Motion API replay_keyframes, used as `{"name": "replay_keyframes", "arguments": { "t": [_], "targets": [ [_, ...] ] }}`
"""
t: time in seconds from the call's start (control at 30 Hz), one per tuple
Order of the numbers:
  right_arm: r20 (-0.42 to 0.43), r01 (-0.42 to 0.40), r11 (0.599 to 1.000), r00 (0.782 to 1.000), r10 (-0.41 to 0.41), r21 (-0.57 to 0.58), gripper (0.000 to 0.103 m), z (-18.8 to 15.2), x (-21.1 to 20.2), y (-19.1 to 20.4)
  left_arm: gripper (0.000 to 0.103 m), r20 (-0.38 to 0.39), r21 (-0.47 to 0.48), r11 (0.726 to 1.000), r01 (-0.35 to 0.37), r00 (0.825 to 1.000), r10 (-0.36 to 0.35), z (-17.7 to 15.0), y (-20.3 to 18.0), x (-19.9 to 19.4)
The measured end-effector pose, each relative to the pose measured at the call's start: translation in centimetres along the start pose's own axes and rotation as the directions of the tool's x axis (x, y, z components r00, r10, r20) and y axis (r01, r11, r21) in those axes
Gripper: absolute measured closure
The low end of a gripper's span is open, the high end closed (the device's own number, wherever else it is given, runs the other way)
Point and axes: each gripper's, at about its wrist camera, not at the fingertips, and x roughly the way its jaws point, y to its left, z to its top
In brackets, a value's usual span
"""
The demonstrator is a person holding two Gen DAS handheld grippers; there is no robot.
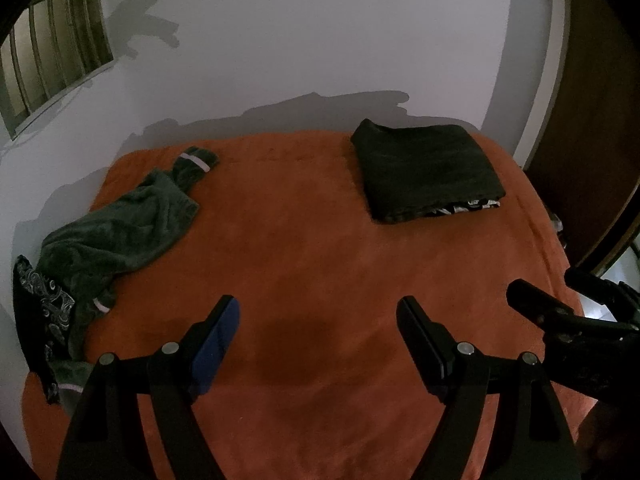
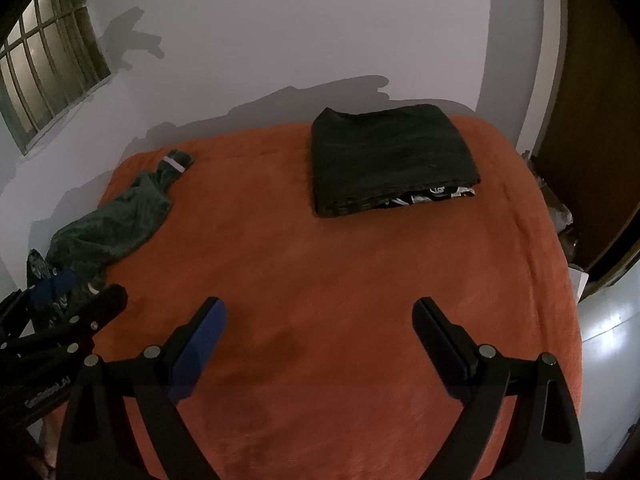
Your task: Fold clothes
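A crumpled green garment with white stripes (image 1: 120,232) lies at the far left of the orange bed (image 1: 300,260); it also shows in the right wrist view (image 2: 112,224). A dark patterned cloth (image 1: 44,312) lies beside it at the left edge. A folded stack of dark clothes (image 1: 428,172) sits at the back right, with a patterned piece peeking out underneath (image 2: 436,196). My left gripper (image 1: 318,316) is open and empty above the bare middle of the bed. My right gripper (image 2: 320,316) is open and empty beside it. Each gripper shows at the edge of the other's view.
A white wall (image 1: 300,40) stands behind the bed with a barred window (image 1: 52,52) at upper left. A dark wooden door or wardrobe (image 1: 592,140) is at the right. The bed's right edge drops to a pale floor (image 2: 608,340).
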Motion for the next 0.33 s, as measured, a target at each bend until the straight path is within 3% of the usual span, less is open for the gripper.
{"name": "replay_keyframes", "arguments": {
  "t": [0.33],
  "targets": [
    [0.005,-0.015,1.0,1.0,0.015,-0.004,0.009,-0.03,-0.61,0.1,0.021,-0.012,-0.006,1.0,0.0,1.0,0.0,-0.05,0.42,-0.27]
  ]
}}
